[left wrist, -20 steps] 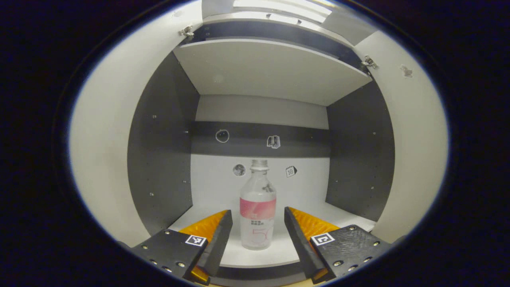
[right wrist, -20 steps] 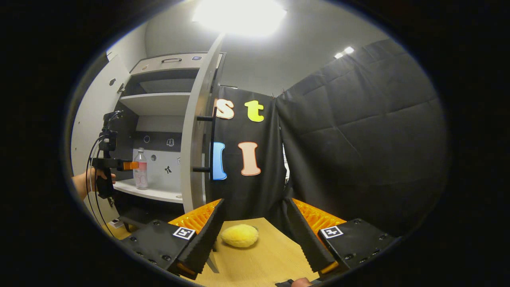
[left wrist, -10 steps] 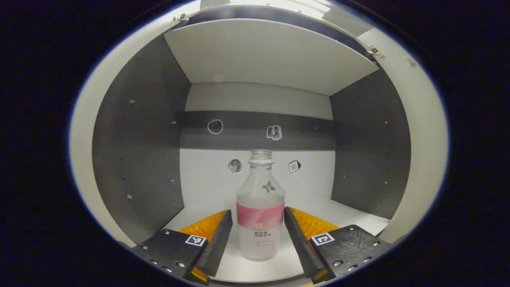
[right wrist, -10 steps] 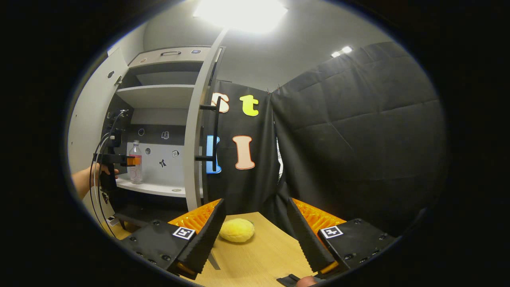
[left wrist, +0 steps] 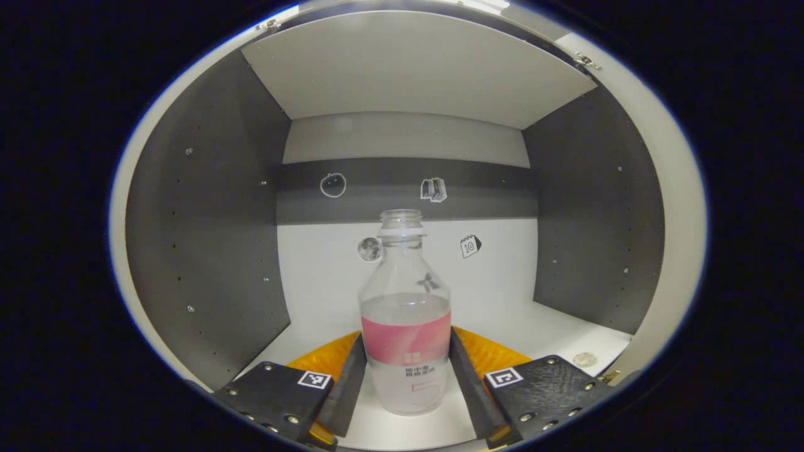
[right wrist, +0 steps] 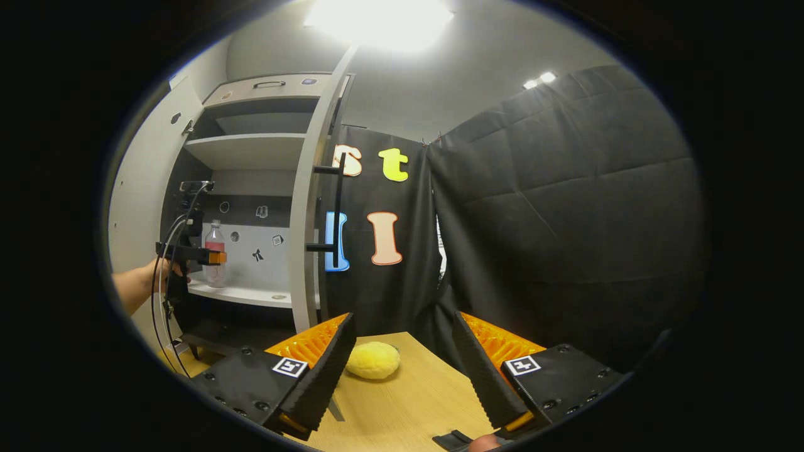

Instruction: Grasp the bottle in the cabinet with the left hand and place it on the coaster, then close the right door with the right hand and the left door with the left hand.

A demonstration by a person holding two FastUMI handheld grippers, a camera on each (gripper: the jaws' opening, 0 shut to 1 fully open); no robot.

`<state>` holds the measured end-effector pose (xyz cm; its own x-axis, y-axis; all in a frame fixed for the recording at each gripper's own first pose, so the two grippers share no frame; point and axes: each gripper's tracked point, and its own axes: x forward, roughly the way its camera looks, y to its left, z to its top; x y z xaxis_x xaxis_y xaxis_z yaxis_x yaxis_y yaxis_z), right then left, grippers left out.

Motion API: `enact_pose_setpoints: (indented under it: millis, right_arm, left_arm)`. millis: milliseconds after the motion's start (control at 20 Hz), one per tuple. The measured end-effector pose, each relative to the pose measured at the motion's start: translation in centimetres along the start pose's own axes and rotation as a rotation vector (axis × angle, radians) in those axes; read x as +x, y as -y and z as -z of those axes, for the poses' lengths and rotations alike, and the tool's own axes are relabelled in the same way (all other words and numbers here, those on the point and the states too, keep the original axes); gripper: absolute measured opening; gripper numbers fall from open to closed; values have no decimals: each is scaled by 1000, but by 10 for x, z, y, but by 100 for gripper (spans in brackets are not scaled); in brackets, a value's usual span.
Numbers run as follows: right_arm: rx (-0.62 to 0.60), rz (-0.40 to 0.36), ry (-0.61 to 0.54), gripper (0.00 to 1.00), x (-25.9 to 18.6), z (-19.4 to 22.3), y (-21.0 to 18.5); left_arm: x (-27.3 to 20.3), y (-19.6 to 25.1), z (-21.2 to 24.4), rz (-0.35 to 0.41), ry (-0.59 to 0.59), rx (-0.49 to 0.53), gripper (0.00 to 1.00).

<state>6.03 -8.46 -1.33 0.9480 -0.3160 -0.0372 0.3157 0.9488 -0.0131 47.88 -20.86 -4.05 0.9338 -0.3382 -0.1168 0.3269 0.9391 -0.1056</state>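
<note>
A clear bottle [left wrist: 406,326] with a pink label and no cap stands upright on the white cabinet shelf [left wrist: 553,326]. My left gripper [left wrist: 406,339] is open, its fingers flanking the label close on both sides. In the right gripper view the same bottle [right wrist: 215,251] shows with the left gripper [right wrist: 213,257] and a hand [right wrist: 135,285] at it. The right door [right wrist: 308,220], with its black handle [right wrist: 336,210], and the left door [right wrist: 135,182] stand open. My right gripper [right wrist: 402,317] hangs open over a wooden table [right wrist: 414,402], where a yellow fluffy round pad [right wrist: 373,360], perhaps the coaster, lies.
An upper shelf [left wrist: 408,69] roofs the compartment, and grey side walls [left wrist: 207,238] close it in. A small round disc [left wrist: 585,359] lies at the shelf's front right. Stickers dot the back wall. A dark object [right wrist: 455,439] sits at the table's near edge.
My left gripper has pushed forward into the cabinet, so the bottle now stands between its fingers instead of ahead of them. The right gripper has barely shifted.
</note>
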Motion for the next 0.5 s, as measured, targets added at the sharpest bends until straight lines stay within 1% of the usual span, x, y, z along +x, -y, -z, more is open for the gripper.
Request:
enact_pose_setpoints:
  millis: [50,450,500]
  right_arm:
    - [-1,-7,-1,98,0,0,2]
    - [17,-104,-1,98,-11,-2,9]
    - [18,-118,-1,98,-13,-3,10]
  left_arm:
    - [-5,1,-4,-1,10,-2,74]
    - [-79,11,-24,-9,77,8,73]
    - [-88,11,-24,-12,83,7,77]
